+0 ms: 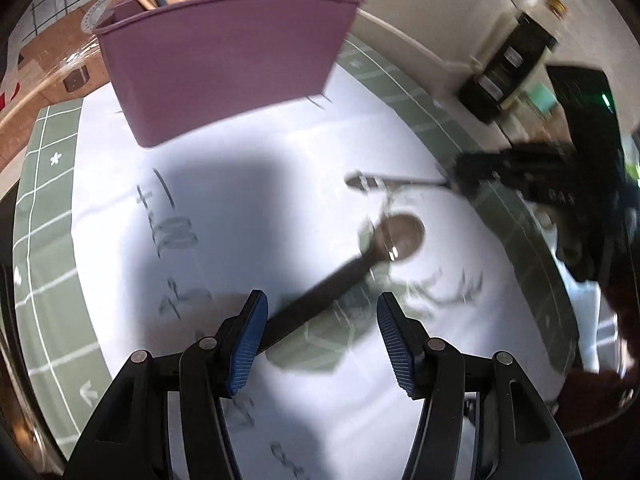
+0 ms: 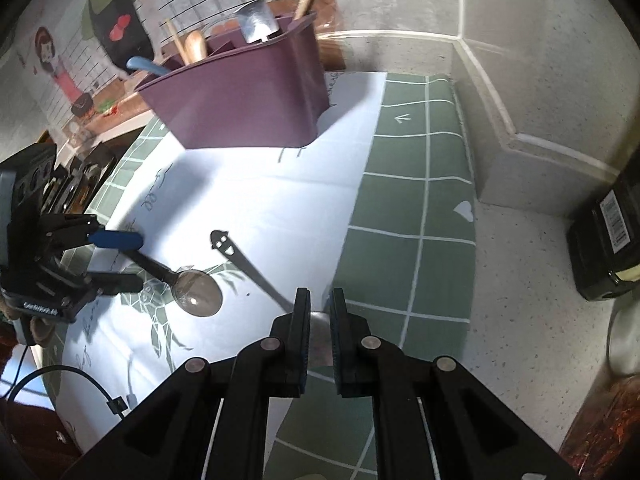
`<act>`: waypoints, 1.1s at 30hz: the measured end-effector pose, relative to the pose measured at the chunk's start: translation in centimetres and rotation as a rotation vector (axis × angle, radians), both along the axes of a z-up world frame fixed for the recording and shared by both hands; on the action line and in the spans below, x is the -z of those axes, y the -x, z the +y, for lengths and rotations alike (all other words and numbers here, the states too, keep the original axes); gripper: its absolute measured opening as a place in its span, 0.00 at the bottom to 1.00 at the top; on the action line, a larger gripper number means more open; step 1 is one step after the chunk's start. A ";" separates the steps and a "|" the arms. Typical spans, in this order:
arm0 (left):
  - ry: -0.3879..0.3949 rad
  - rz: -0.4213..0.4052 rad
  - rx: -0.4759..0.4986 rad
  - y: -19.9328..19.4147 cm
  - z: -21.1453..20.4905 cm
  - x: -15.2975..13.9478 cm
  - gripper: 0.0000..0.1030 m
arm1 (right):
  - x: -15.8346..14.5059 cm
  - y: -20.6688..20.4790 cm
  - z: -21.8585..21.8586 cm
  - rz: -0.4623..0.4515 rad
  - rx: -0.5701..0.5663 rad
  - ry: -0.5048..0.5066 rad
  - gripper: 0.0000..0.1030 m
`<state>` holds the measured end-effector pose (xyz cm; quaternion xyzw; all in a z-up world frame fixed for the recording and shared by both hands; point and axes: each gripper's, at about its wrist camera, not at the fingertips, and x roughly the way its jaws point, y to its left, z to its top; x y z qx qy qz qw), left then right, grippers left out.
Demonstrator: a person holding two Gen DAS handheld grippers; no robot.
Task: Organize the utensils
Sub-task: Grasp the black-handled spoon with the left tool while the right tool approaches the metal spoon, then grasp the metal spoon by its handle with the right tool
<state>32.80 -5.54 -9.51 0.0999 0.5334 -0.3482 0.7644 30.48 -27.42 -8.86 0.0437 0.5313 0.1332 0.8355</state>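
Blue-padded left claw (image 1: pixel 318 344) gapes around a spoon (image 1: pixel 352 268); right claw (image 2: pixel 319 340) pinches another utensil (image 2: pixel 256 266), bowl end hidden.

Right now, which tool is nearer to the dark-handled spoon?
Left. The left tool is open around the dark-handled spoon, at its handle. The right tool is beside it, shut on the thin metal utensil.

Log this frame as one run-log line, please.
left gripper: open around black-handled spoon | right gripper: shut on metal utensil | purple caddy: already holds utensils
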 end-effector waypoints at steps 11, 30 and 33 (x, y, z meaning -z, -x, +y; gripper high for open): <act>0.016 0.032 -0.042 2.7 0.3 -0.1 0.56 | 0.8 1.7 1.8 0.012 -0.049 0.024 0.17; -0.090 -0.111 -0.063 2.5 -5.8 -0.1 0.55 | -1.7 9.3 0.1 -0.018 0.078 -0.039 0.17; -0.140 -0.117 -0.035 1.7 -7.4 0.3 0.46 | -1.8 10.2 -0.3 -0.027 0.084 -0.044 0.17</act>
